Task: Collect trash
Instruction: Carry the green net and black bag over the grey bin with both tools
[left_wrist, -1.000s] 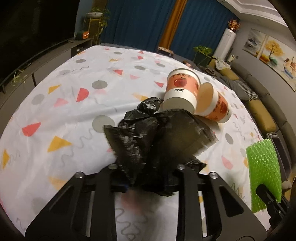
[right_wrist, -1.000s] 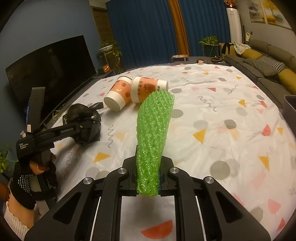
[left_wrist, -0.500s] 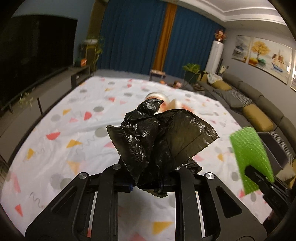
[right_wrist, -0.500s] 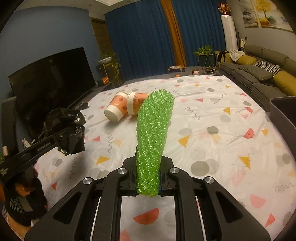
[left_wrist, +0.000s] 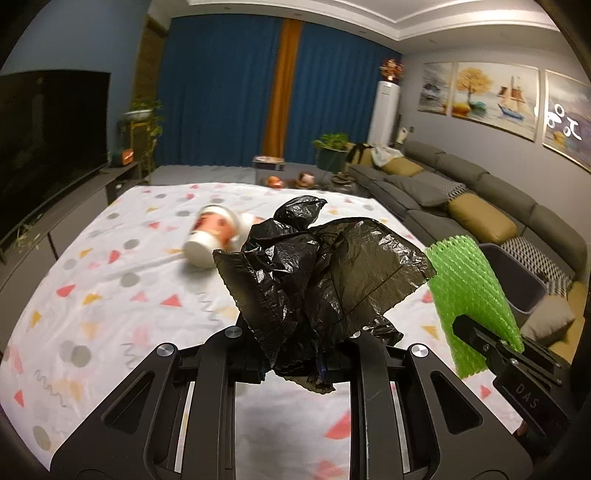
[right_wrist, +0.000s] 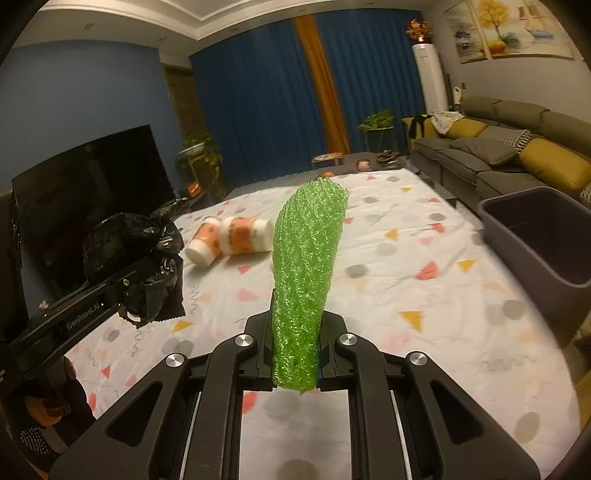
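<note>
Left gripper (left_wrist: 293, 350) pinching a crumpled black plastic bag (left_wrist: 317, 280), fingers pressed on its lower part, most of the bag standing up above them. Held in the air over the near part of the table (left_wrist: 110, 295), which carries a white cloth with coloured shapes. Raised higher than one second ago, when close above the cloth; more of the room now seen behind the bag.

Right gripper (right_wrist: 295, 356) pinching a green foam net sleeve (right_wrist: 304, 280) at its lower end, fingers closed on it, the sleeve upright and a little tilted. Also lifted compared with before, grip unchanged.

Two paper cups (right_wrist: 229, 240) lying on their sides on the cloth, touching each other, toward the far left part of the table; same place as earlier. Blurred in the left wrist view.

Dark grey bin (right_wrist: 546, 236) just beside the right edge of the table, open at the top; more of it in view than half a second ago. Seen from the right wrist, left gripper with the bag at the table's left edge.
</note>
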